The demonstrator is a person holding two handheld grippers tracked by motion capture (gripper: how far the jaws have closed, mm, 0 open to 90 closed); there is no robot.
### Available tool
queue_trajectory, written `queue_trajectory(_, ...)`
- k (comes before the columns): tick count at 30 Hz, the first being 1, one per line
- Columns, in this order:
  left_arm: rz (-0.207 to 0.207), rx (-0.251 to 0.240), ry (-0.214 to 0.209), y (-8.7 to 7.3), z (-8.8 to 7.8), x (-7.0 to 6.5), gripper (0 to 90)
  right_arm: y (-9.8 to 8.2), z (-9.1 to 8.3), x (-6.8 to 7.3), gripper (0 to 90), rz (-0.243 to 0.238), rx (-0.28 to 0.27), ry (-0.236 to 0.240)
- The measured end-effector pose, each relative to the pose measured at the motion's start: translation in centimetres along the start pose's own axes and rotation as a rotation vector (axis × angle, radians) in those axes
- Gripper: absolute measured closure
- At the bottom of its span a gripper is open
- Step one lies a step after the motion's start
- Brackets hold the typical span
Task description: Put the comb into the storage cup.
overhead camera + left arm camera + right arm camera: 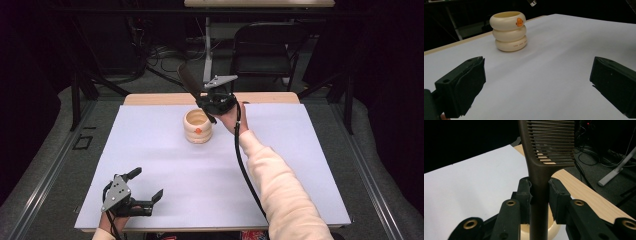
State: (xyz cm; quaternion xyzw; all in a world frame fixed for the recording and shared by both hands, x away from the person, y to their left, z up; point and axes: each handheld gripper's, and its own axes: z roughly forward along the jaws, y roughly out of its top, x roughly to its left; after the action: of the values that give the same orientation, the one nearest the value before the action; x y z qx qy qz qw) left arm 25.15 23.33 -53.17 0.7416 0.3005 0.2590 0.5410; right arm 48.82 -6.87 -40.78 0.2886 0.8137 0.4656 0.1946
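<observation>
A cream ringed holder (198, 126) with an orange duck mark stands upright on the white mat, toward the back middle; the left gripper view has the holder (509, 31) ahead. My right gripper (212, 102) is raised just right of the holder's rim, shut on the handle of a dark brown comb (190, 82). In the right gripper view the comb (541, 165) rises between the jaws, teeth at the top, its handle running down over the holder's rim (550, 228). My left gripper (145, 186) rests open near the mat's front left, with nothing between its fingers (461, 87).
The white mat (280, 150) covers most of a wooden table (265, 97). Beyond the far edge stand a black folding chair (265, 47) and a white table leg (207, 47), with cables on the floor.
</observation>
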Motion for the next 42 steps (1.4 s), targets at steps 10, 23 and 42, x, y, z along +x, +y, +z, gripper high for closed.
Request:
queue_trajectory(10, 0.0, 0.0, 0.001, 0.0, 0.0, 0.0, 0.2, 0.4, 0.1, 0.0, 72.2, 0.004, -0.031, -0.002)
queue_trajectory(23, -0.001, -0.002, 0.0, 0.0, 0.0, 0.0, 0.2, 0.7, 0.8, 0.2, 72.2, 0.005, -0.068, 0.009)
queue_trajectory(42, -0.003, -0.004, -0.002, 0.0, 0.0, 0.0, 0.2, 0.7, 2.0, 0.3, 72.3, 0.01, -0.097, -0.005)
